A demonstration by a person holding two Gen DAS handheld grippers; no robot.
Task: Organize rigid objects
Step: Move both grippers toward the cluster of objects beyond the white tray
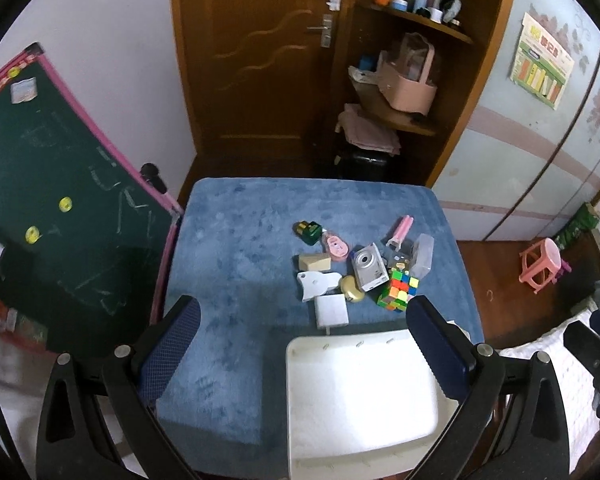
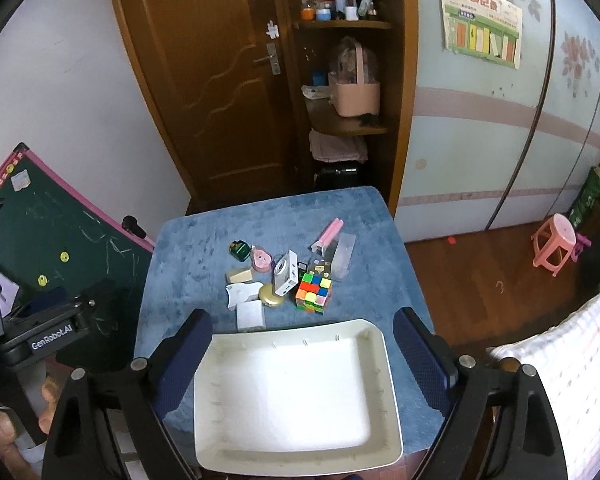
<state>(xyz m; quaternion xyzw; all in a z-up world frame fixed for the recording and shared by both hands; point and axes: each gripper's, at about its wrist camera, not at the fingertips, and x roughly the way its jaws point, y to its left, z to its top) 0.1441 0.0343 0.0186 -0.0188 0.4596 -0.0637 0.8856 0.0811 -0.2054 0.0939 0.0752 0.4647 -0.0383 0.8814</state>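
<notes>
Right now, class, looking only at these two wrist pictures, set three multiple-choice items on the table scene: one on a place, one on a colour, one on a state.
1. Where does the white tray lie relative to the pile of small objects?
A. On the near side of the table, in front of the pile
B. On the far side, behind the pile
C. On the floor by the stool

2. What colour is the cloth that covers the table?
A. Red
B. Blue
C. Yellow

3. What is in the white tray?
A. The puzzle cube
B. The camera
C. Nothing

Answers:
1 A: the tray sits nearest both pairs of fingers, with the pile beyond it.
2 B: the plush cover is blue all over.
3 C: the tray's floor is bare; the puzzle cube and the camera lie on the cloth.
</notes>
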